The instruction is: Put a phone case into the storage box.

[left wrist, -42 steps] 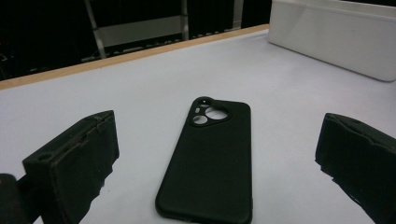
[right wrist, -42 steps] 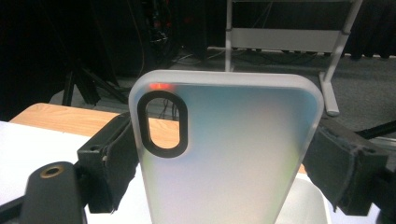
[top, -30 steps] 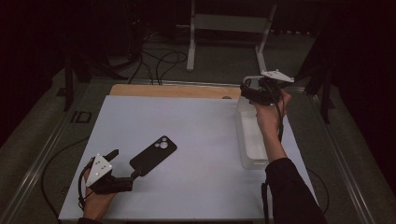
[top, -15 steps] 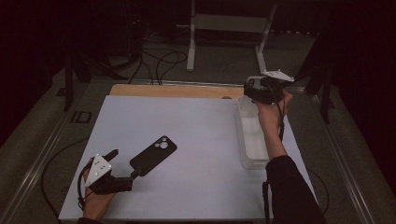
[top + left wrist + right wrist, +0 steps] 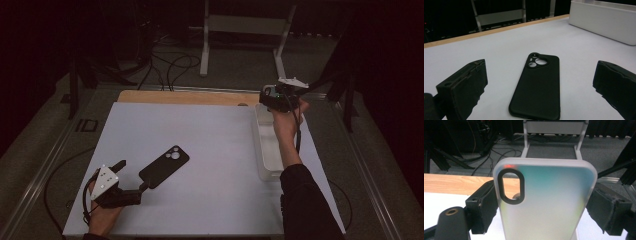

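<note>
On the white table [image 5: 200,150], a white bin [image 5: 267,145] sits along the right edge, and the right gripper [image 5: 274,97] hangs above the bin's far end, pinching a frosted translucent phone case [image 5: 545,202] (upright, camera cutout up) by its sides. Well left of the bin, the left gripper [image 5: 127,180] rests on the table, jaws spread wide either side of the near end of a black phone case [image 5: 537,85] lying flat.

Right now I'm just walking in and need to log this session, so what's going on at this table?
A person works with a gripper in each hand. The right gripper is shut on a translucent phone case, held upright above the white bin at the table's right edge. The left gripper is open, its jaws either side of a black phone case that lies flat on the table, not yet gripped.
</note>
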{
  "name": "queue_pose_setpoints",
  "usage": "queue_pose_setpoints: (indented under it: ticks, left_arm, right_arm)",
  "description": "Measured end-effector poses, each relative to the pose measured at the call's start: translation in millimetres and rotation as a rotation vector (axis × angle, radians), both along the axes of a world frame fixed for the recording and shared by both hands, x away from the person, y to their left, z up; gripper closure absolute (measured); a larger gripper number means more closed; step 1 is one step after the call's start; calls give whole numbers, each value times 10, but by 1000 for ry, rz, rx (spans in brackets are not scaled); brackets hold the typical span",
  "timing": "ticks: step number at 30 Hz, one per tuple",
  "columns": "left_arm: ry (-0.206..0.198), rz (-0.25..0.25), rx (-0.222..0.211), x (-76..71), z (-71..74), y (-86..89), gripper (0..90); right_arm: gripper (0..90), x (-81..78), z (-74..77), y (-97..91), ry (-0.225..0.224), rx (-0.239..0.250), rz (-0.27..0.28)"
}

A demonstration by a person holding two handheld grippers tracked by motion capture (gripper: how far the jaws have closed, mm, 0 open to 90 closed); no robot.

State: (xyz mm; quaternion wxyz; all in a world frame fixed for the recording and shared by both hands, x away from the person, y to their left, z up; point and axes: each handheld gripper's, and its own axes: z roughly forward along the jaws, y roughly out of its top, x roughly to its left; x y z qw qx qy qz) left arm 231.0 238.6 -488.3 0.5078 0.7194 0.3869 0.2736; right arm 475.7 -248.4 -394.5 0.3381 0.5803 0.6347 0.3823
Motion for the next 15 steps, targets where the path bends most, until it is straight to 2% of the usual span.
queue_pose_setpoints:
  ticks: [15]
  left_arm:
    - [-2,1,-1,-4,0,4,0]
  right_arm:
    - [165,130,-274,8,69,-5,-18]
